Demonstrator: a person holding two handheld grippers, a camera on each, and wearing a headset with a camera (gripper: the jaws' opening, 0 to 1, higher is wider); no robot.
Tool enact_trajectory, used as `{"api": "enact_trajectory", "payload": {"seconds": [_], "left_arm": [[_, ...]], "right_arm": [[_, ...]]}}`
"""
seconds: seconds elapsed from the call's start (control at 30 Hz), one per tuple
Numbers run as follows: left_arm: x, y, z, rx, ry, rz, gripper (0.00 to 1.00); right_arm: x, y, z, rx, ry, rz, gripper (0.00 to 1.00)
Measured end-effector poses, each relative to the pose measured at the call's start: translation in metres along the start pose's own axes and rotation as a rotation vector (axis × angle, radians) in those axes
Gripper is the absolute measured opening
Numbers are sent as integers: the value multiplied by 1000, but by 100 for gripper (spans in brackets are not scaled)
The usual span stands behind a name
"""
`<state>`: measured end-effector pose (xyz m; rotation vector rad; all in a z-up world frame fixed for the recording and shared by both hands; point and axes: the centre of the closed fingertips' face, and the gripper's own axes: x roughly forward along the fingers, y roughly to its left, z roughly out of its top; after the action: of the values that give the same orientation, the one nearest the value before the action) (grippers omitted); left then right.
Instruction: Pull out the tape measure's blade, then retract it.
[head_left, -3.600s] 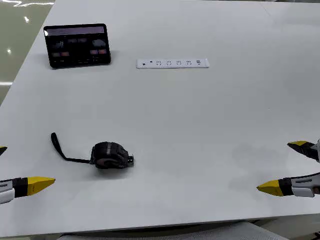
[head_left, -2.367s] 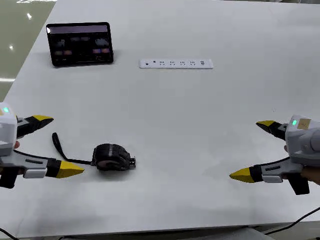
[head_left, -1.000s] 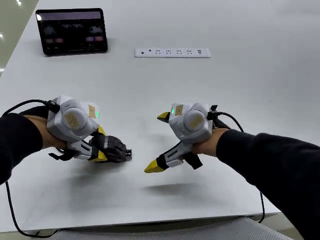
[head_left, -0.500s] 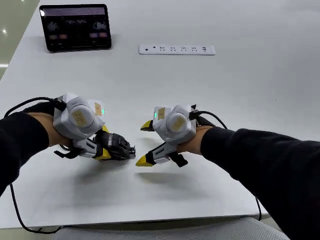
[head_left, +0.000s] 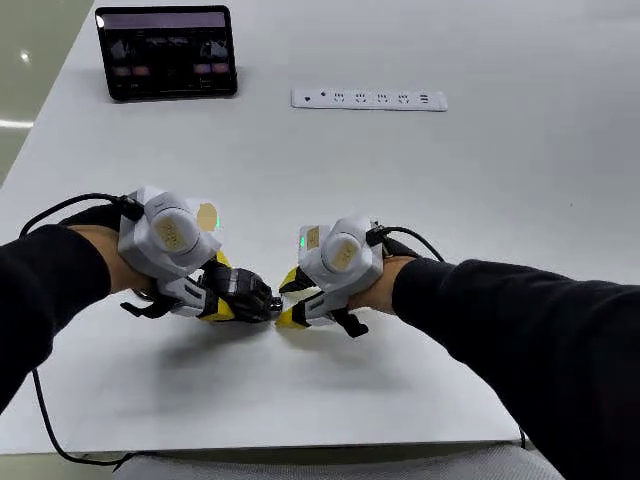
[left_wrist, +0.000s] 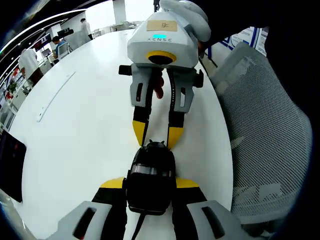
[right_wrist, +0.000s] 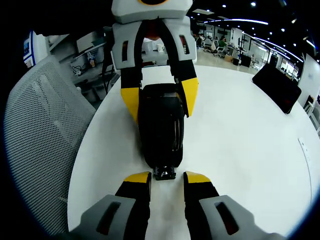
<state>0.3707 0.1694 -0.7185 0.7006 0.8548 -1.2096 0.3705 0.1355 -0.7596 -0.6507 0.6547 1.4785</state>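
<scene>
- Broadly, one white bench (head_left: 480, 180) carries everything, and both of the person's black-sleeved forearms reach in from the near edge and angle toward each other.
- Two tools meet nose to nose near the front of the bench, each held in one hand with its white housing turned upward.
- One left tool (head_left: 225, 290) lies low over the bench and points toward the person's right. Its yellow-tipped jaws are closed against the two sides of the tape measure's case, which the left gripper view shows between them (left_wrist: 150, 182).
- One right tool (head_left: 288, 298) points back at it from the other side. Its jaws stand a narrow gap apart, as the right gripper view shows (right_wrist: 167, 177).
- One dark tablet (head_left: 168, 52) stands propped at the far left corner, well apart from the hands.
- One white power strip (head_left: 368, 99) lies flat to the tablet's right at the far side.
- One black tape measure (head_left: 240, 290) sits on the bench in the left tool's grip, its mouth facing the right tool.
- One small metal blade hook (right_wrist: 165, 172) sits at that mouth, with no length of blade drawn out. It lies between the right tool's tips, and I cannot tell whether they touch it.
</scene>
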Motion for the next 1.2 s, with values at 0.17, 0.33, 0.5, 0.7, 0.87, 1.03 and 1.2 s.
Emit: {"api": "enact_trajectory", "payload": {"seconds": [0.17, 0.33, 0.5, 0.7, 0.87, 1.03, 1.2], "left_arm": [[0, 0, 0, -7, -2, 4, 31], [1, 0, 0, -10, -1, 2, 31], [0, -1, 0, -18, -3, -1, 31], [0, -1, 1, -23, -5, -5, 31], [0, -1, 1, -29, -10, -4, 31], [0, -1, 1, -44, -21, -2, 31], [-1, -1, 1, -53, -35, 2, 31]], "right_arm": [[1, 3, 3, -26, -1, 28, 12], [0, 4, 3, -30, -5, 32, 10], [-1, 5, 2, -29, -2, 34, 10], [-2, 5, 0, -18, -6, 28, 9], [-7, 4, -6, -1, -4, 27, 10], [-8, 5, -7, 9, 5, 28, 11], [-6, 5, -6, -14, 20, 35, 12]]}}
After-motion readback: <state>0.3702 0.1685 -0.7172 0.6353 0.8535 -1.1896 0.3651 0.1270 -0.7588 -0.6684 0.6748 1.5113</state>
